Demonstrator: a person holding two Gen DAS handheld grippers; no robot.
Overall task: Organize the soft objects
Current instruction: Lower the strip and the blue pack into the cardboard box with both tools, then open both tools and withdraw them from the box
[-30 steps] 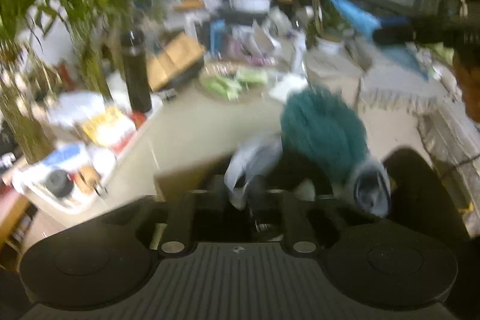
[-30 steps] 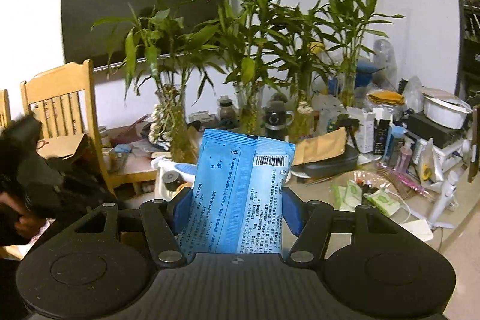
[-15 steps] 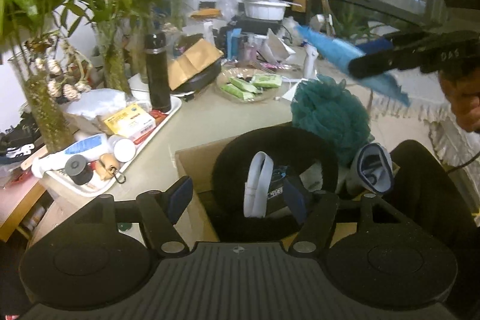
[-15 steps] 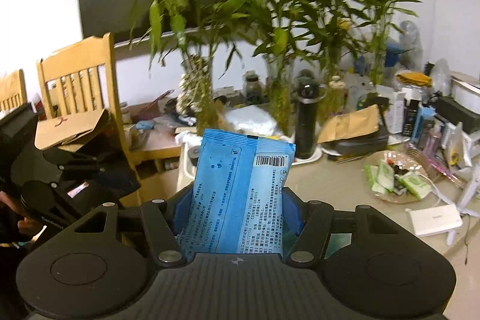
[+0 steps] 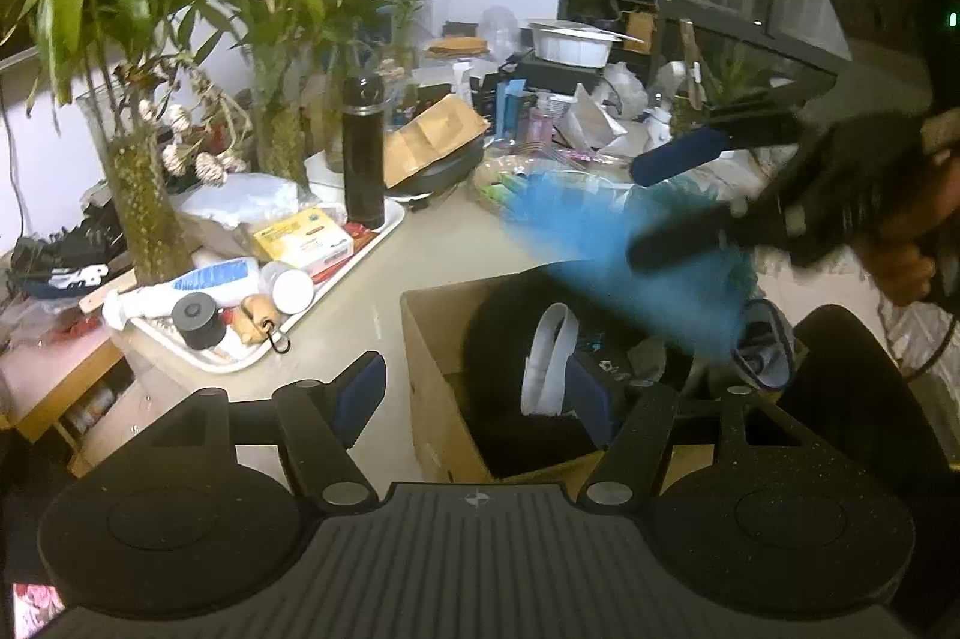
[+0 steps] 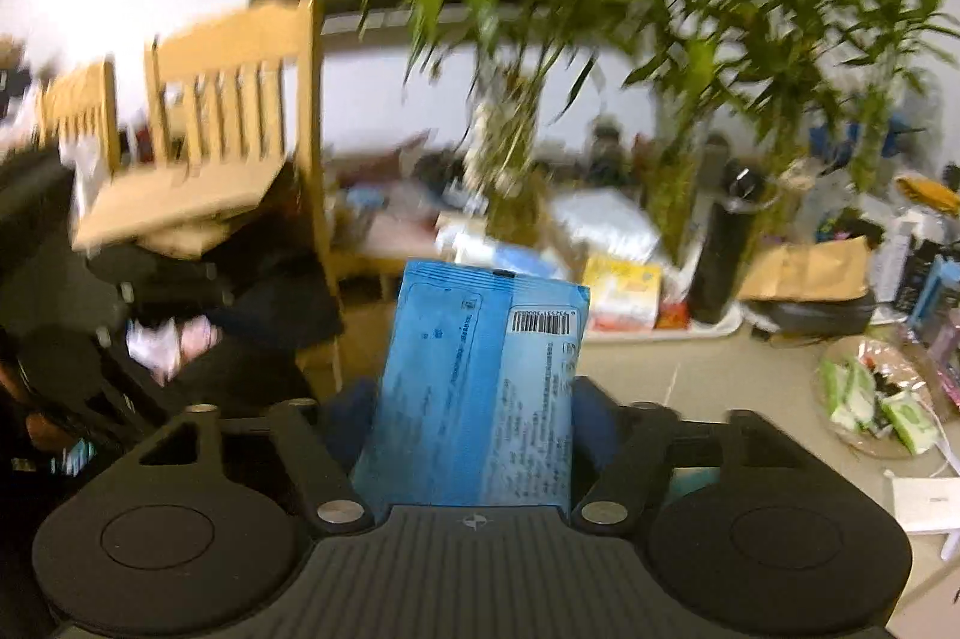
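My left gripper [image 5: 477,390] is open and empty, just above the near edge of a cardboard box [image 5: 438,393]. The box holds a black furry item with a white strap [image 5: 543,357] and a grey pouch [image 5: 762,357]. My right gripper [image 6: 474,411] is shut on a blue soft packet [image 6: 480,387] with a barcode. In the left wrist view that packet [image 5: 606,243] shows as a blue blur over the box, held by the right gripper [image 5: 678,201], with a teal pouf [image 5: 729,273] behind it.
A white tray [image 5: 354,273] with bottles and a yellow box lies left of the cardboard box, beside a black flask [image 5: 363,153] and bamboo vases [image 5: 141,201]. A dish of green packets [image 6: 870,399] sits on the table. Wooden chairs [image 6: 240,99] stand at the left.
The left gripper has let go of the soft items, opened and drawn back from the box. The right gripper has swung the blue packet in over the box.
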